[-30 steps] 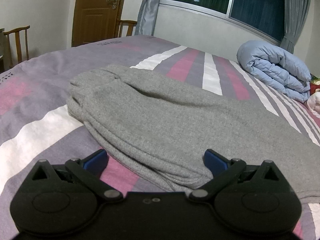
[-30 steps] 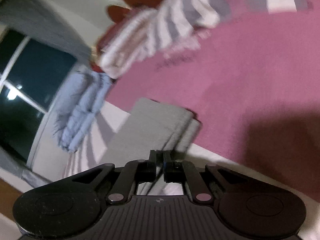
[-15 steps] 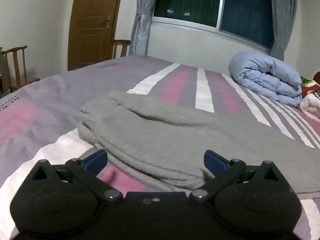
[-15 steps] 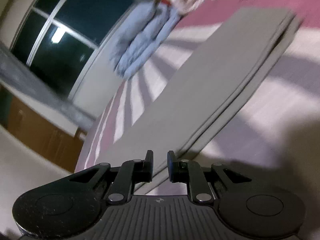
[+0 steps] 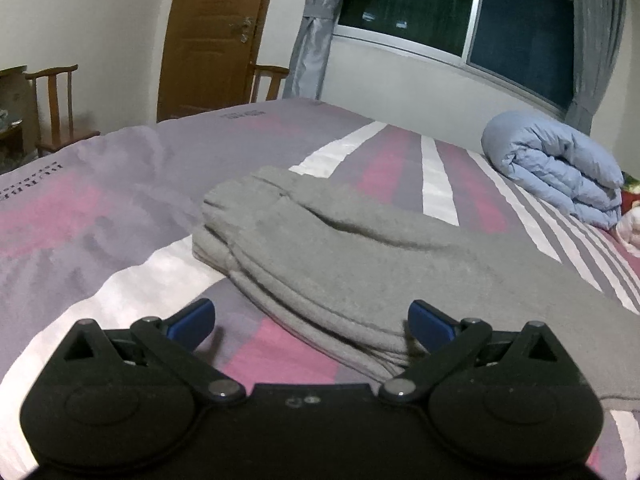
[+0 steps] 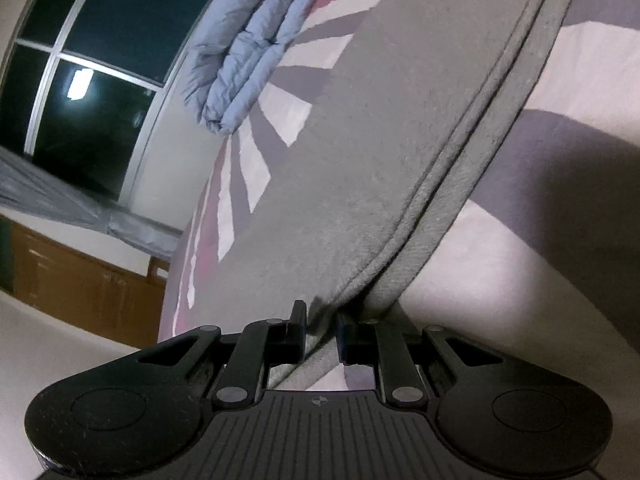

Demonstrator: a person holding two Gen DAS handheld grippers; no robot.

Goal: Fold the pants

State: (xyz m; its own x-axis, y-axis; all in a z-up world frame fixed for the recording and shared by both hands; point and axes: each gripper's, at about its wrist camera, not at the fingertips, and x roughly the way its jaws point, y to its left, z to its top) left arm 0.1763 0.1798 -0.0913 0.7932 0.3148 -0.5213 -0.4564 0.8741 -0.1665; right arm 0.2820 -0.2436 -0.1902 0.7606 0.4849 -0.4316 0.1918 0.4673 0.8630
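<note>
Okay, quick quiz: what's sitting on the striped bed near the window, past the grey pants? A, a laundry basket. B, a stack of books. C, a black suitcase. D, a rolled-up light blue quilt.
D: a light blue quilt, rolled into a bundle, lies on the striped bed below the window, beyond the grey pants.

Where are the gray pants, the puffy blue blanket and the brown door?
gray pants (image 5: 360,256), left wrist view, middle of the folded top layer.
puffy blue blanket (image 5: 552,164), left wrist view, middle of the rolled bundle.
brown door (image 5: 212,36), left wrist view, its middle panel.
</note>
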